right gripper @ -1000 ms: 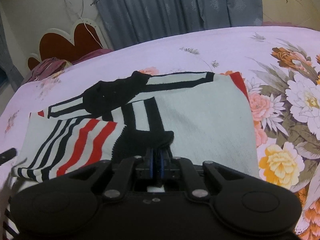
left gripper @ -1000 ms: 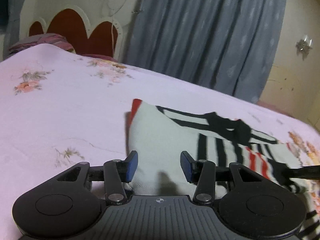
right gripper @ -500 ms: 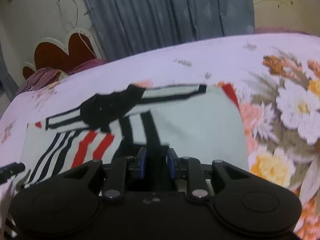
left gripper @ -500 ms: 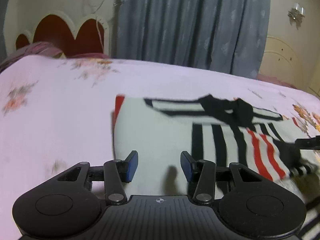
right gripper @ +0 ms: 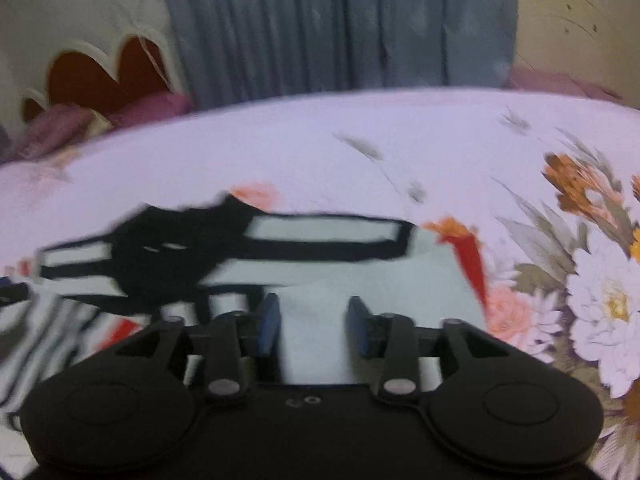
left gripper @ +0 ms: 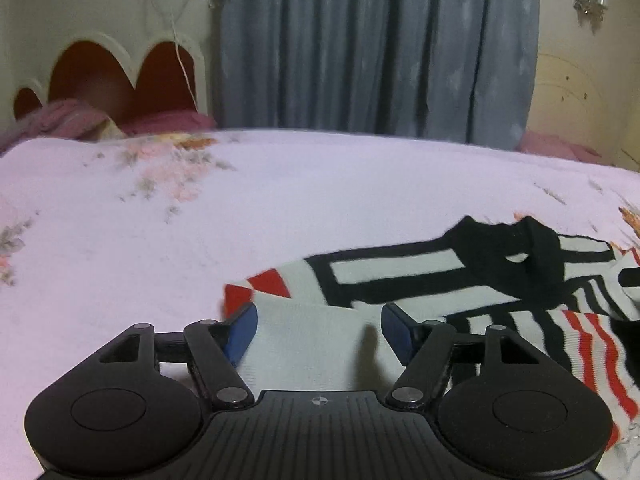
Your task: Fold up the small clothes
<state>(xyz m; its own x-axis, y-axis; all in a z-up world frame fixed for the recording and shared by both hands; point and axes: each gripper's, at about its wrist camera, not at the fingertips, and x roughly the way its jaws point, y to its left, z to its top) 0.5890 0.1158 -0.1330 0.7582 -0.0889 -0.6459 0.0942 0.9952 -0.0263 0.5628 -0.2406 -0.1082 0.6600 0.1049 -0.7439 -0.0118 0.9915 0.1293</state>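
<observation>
A small white knit sweater (left gripper: 400, 276) with black and red stripes and a black collar lies partly folded on the pink bedspread (left gripper: 160, 240). My left gripper (left gripper: 318, 334) is open, its blue pads (left gripper: 240, 336) on either side of the sweater's near left white edge. In the right wrist view the sweater (right gripper: 320, 236) lies ahead, blurred. My right gripper (right gripper: 314, 326) is open and empty over the white near part, its pads (right gripper: 269, 328) apart.
The bedspread has a large flower print (right gripper: 580, 280) to the right of the sweater. A red scalloped headboard (left gripper: 108, 80) with purple pillows (left gripper: 72, 122) stands at the far left. A blue-grey curtain (left gripper: 380, 48) hangs behind the bed.
My right gripper, shut on the black fold a second ago, has opened and let it go. My left gripper stayed open and shifted, so the sweater now sits further right in its view.
</observation>
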